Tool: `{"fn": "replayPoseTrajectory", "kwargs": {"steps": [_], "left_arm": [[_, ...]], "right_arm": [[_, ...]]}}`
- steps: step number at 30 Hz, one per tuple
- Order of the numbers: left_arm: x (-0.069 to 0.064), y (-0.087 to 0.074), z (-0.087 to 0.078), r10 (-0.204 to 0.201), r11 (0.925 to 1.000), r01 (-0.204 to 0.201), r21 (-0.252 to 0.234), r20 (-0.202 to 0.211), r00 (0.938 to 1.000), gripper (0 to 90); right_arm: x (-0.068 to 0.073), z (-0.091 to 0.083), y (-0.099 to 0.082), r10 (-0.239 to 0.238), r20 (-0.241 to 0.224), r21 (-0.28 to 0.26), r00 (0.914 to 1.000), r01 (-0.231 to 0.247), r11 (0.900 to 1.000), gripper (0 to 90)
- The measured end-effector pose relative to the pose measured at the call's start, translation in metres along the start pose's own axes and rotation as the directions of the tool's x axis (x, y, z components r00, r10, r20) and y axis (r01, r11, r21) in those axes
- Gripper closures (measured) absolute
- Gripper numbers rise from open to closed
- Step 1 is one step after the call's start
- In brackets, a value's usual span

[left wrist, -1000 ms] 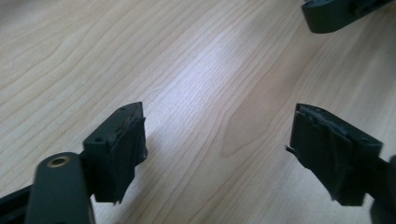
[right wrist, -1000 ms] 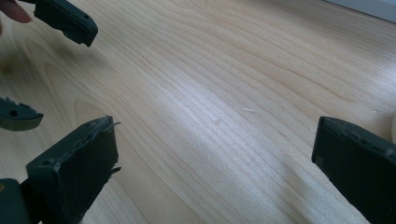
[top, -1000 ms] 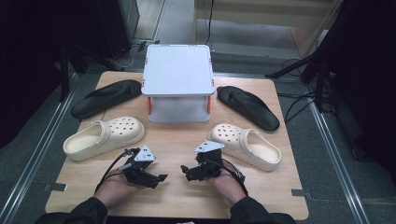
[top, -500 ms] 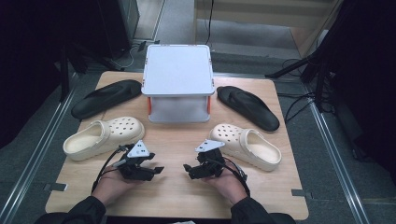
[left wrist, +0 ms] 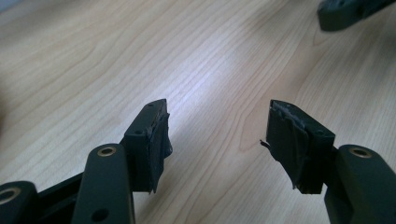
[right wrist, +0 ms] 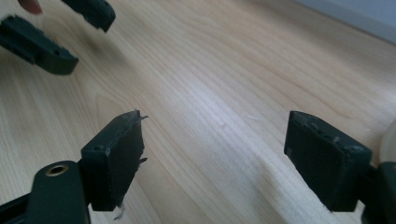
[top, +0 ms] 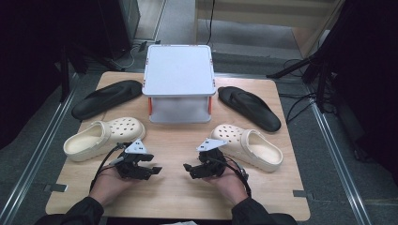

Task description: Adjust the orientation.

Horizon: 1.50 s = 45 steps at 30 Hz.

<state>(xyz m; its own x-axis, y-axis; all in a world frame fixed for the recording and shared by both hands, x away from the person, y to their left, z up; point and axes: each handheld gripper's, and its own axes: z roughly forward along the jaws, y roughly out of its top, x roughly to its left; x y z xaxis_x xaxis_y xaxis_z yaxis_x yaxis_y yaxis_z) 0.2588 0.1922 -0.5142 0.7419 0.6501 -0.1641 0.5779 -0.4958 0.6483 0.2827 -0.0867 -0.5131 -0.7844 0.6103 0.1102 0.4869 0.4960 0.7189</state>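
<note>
Two hand-held grippers rest low over the wooden table (top: 173,197) near its front edge, jaws pointing at each other. My left gripper (top: 155,164) is open and has just been closing slightly; the left gripper view shows bare wood between its fingers (left wrist: 149,135). My right gripper (top: 189,171) is open too, its pads (right wrist: 116,158) wide apart over bare wood. A cream clog (top: 101,138) lies just behind the left hand. Another cream clog (top: 251,147) lies just beyond the right gripper, and its edge (right wrist: 388,144) shows by the right jaw.
A white box (top: 179,82) on orange legs stands at the middle back. A black sandal (top: 105,98) lies at its left and another black sandal (top: 251,108) at its right. Bare wood spans between the two grippers.
The left hand has edged a little toward the left clog. The right hand has stayed where it was.
</note>
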Motion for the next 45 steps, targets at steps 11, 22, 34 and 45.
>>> {"fn": "replayPoseTrajectory", "kwargs": {"steps": [11, 22, 34, 45], "left_arm": [[0.002, 0.000, -0.009, -0.005, 0.9999, 0.005, 0.009, 0.030, 0.9995, 42.5], [0.013, 0.002, -0.025, -0.027, 0.9996, 0.027, -0.011, 0.019, 0.9995, 41.7], [0.020, 0.001, -0.041, -0.024, 0.9996, 0.024, -0.015, -0.009, 0.9997, 45.2], [0.026, -0.003, -0.056, -0.042, 0.9989, 0.042, -0.021, -0.034, 0.9985, 45.0]], "right_arm": [[0.000, -0.008, 0.002, 0.013, -0.010, -0.049, 0.9999, -0.014, 0.9987, 28.7], [-0.003, -0.010, 0.002, 0.034, -0.028, -0.033, 0.9990, -0.035, 0.9989, 39.2], [-0.003, -0.008, 0.001, 0.009, -0.026, -0.019, 0.9996, -0.009, 0.9998, 38.0], [-0.002, -0.005, 0.002, 0.006, -0.049, -0.016, 0.9988, -0.006, 0.9999, 38.4]]}}
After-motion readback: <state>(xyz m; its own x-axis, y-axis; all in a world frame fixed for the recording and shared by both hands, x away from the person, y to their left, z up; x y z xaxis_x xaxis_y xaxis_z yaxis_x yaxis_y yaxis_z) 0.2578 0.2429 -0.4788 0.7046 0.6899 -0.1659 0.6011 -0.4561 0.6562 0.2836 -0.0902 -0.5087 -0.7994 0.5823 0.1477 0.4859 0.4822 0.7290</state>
